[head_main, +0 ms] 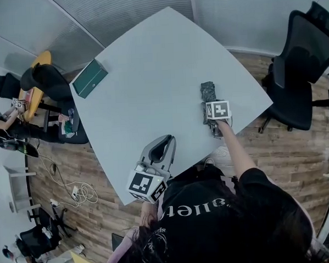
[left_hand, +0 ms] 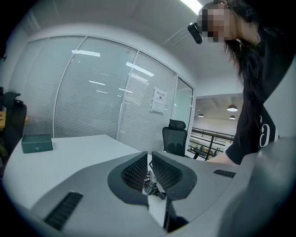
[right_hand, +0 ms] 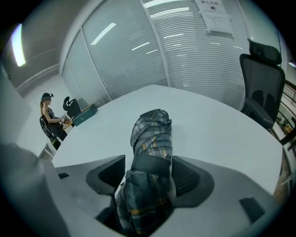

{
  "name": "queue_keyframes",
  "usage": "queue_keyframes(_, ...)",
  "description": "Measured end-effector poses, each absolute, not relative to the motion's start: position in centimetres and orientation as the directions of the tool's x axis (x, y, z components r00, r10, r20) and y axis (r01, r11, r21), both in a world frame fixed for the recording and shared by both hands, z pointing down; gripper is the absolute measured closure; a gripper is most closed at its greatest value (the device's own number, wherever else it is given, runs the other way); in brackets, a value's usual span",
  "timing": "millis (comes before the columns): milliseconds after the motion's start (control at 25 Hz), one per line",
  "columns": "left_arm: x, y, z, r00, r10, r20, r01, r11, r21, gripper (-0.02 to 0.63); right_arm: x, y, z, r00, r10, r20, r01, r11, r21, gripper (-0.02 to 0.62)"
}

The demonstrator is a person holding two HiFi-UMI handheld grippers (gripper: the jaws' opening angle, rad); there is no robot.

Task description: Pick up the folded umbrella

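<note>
A folded plaid umbrella (right_hand: 150, 134) lies on the pale counter (right_hand: 208, 115), between the spread, unclamped jaws of the right tool (right_hand: 149, 175). The left tool (left_hand: 149, 170) is closed and empty. The umbrella looks light, soft cloth over a stiff core; best gripped across its strapped middle.

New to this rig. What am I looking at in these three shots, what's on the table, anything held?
No robot: a person holds a two-jaw gripper in each hand. The head view looks down from a camera on the person's head; the two gripper views ride on the grippers and look along their jaws. On the grey table lie a folded plaid umbrella and, toward a far corner, a green box. The right gripper has its jaws open either side of the umbrella, not clamped. The left gripper is shut and empty.
</note>
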State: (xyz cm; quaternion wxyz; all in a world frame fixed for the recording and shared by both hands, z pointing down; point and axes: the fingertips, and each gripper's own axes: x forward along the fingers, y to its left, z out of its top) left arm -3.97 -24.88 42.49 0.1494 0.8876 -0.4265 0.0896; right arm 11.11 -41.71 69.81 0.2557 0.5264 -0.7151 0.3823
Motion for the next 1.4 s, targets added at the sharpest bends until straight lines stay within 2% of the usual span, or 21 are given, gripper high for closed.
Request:
queue_keyframes(120,-4.9,-24.8,42.5,0.611,-0.737,0.29,-0.791,-0.581,0.191,0.56,10.8,-41.8,71.0,-0.245,-0.557,0.794,-0.969,0.113,-0.22,0.295)
queue_keyframes(320,-6.6,-24.5,43.1,0.59,-0.75,0.3,-0.807,-0.555,0.201,0.56,10.9,-41.9,71.5,-0.12,-0.554,0.824,-0.99,0.131,-0.056,0.296)
queue_keyframes(480,-7.7,-24.2,43.1,0.575,-0.765,0.291,-0.818,-0.536,0.209,0.56,11.4,-41.7,71.5,-0.122,-0.553,0.824,-0.99,0.122,-0.066,0.298)
queue_keyframes(640,-8.5,-24.0,43.1,0.574,-0.767,0.285,-0.818,-0.532,0.217,0.56,11.7,-41.5,71.6,-0.132,-0.538,0.833,-0.99,0.114,-0.083,0.342)
queue_keyframes(760,-8.9,-23.8,43.3,0.58,-0.764,0.283,-0.815,-0.535,0.225,0.56,12.0,-42.4,71.2,-0.182,-0.553,0.813,-0.983,0.132,-0.131,0.353)
queue_keyframes(920,-9.5,-23.5,43.4,0.583,-0.761,0.284,-0.812,-0.536,0.23,0.56,11.5,-40.7,70.9,-0.334,-0.506,0.796,-0.94,0.12,-0.319,0.357)
queue_keyframes(1400,-10.7,-23.4,43.9,0.626,-0.732,0.269,-0.78,-0.574,0.25,0.56,7.4,-35.6,60.5,-0.583,-0.601,0.548,-0.774,0.205,-0.599,0.359)
